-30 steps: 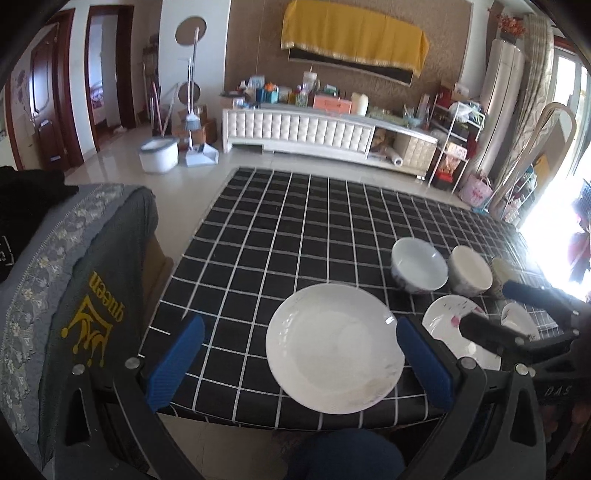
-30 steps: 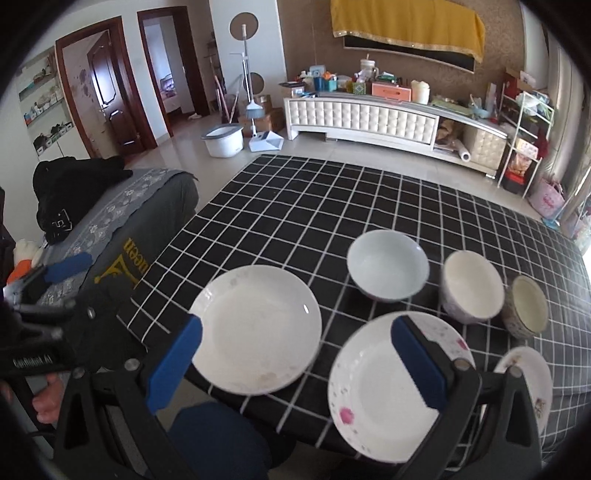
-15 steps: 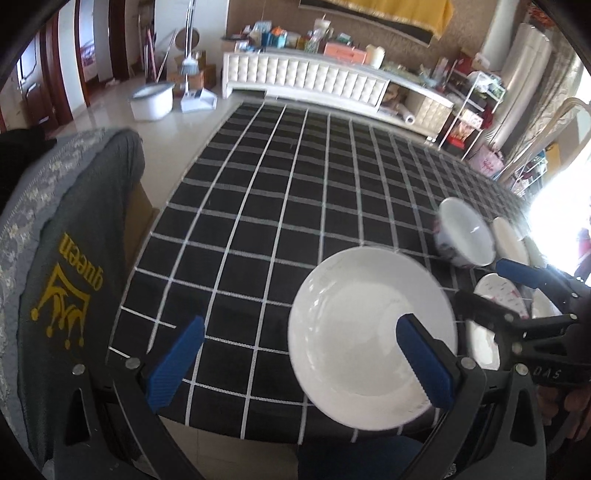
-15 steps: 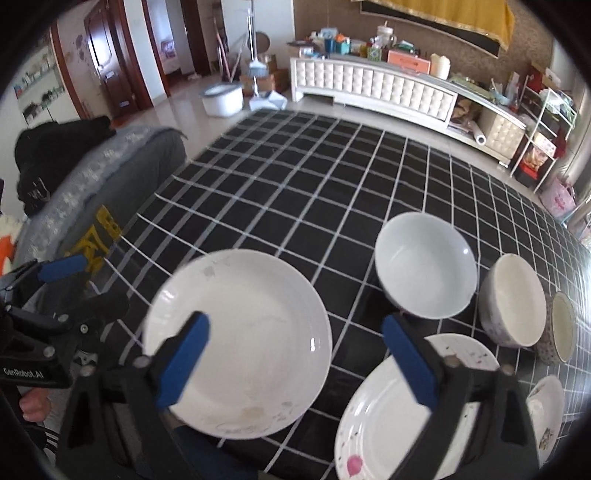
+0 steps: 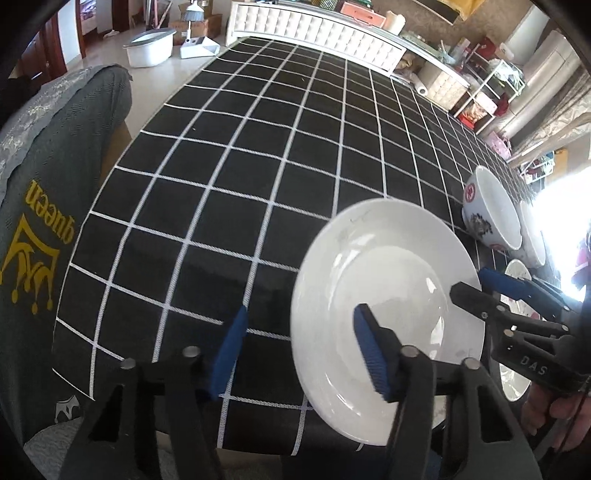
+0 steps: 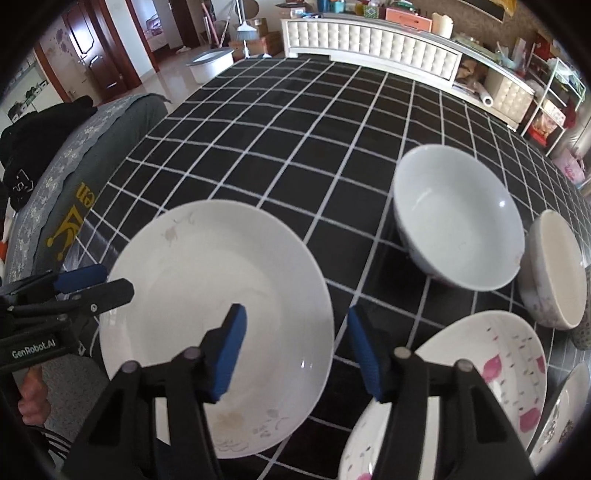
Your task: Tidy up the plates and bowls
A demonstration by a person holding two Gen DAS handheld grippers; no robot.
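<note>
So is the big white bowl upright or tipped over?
Upright. The big white bowl sits on the checked tablecloth with its opening facing up, empty inside.

A white tufted cabinet [image 6: 373, 35] lines the far wall. Dark wooden doors [image 6: 83, 55] stand left. Glossy pale floor [image 5: 155, 79].

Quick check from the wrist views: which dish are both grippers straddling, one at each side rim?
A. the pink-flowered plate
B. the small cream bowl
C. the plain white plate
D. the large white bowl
C: the left gripper spans the near-left rim of the plain white plate, and the right gripper spans its opposite rim; neither is clamped yet.
</note>
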